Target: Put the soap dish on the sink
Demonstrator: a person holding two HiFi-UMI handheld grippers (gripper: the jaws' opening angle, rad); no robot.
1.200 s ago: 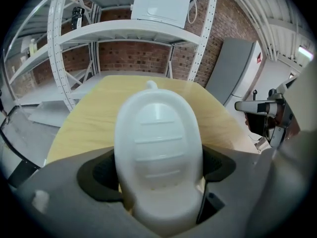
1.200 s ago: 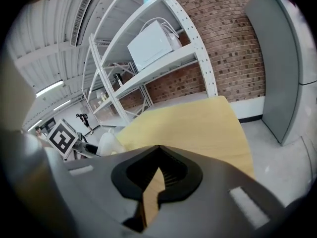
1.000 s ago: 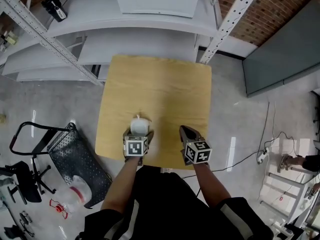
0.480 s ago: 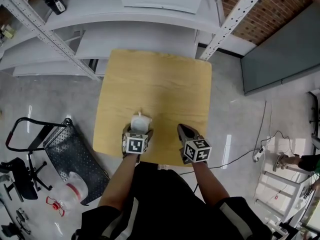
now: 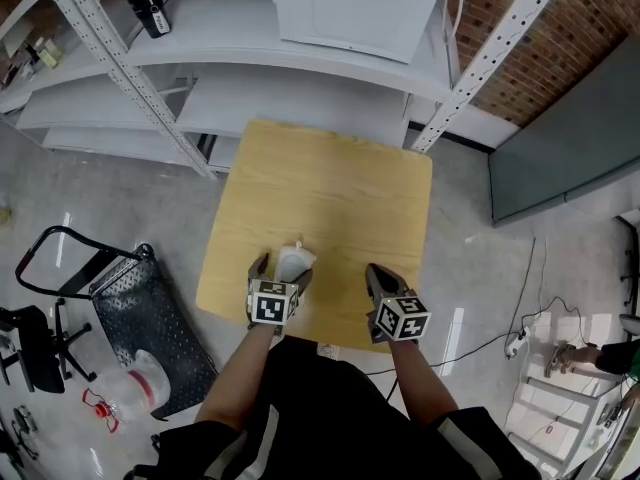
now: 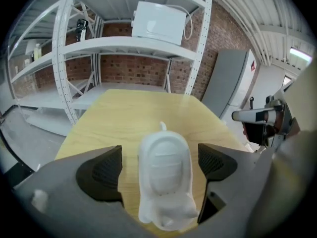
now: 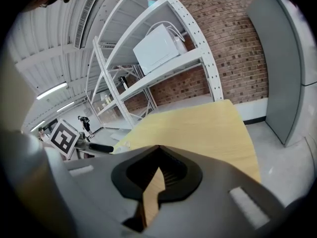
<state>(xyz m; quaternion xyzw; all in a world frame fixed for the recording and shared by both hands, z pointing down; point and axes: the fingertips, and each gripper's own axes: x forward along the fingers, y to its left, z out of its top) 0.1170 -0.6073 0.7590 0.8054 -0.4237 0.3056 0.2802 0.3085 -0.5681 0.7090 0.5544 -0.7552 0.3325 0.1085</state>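
Observation:
A white soap dish with a ribbed oval hollow lies near the front edge of the wooden table; a small white spout stands up at its far end. My left gripper straddles it and its jaws are opening. In the left gripper view the dish sits between the two black pads with a gap on each side, so neither pad presses on it. My right gripper hovers over the table's front right part, shut with nothing in it.
White metal shelving stands behind the table and carries a white box-shaped appliance. A black cart and clutter are on the floor at the left. A grey panel leans at the right, with cables on the floor nearby.
The left gripper's jaws have spread apart from the soap dish and the gripper has lifted slightly. The right gripper has kept still.

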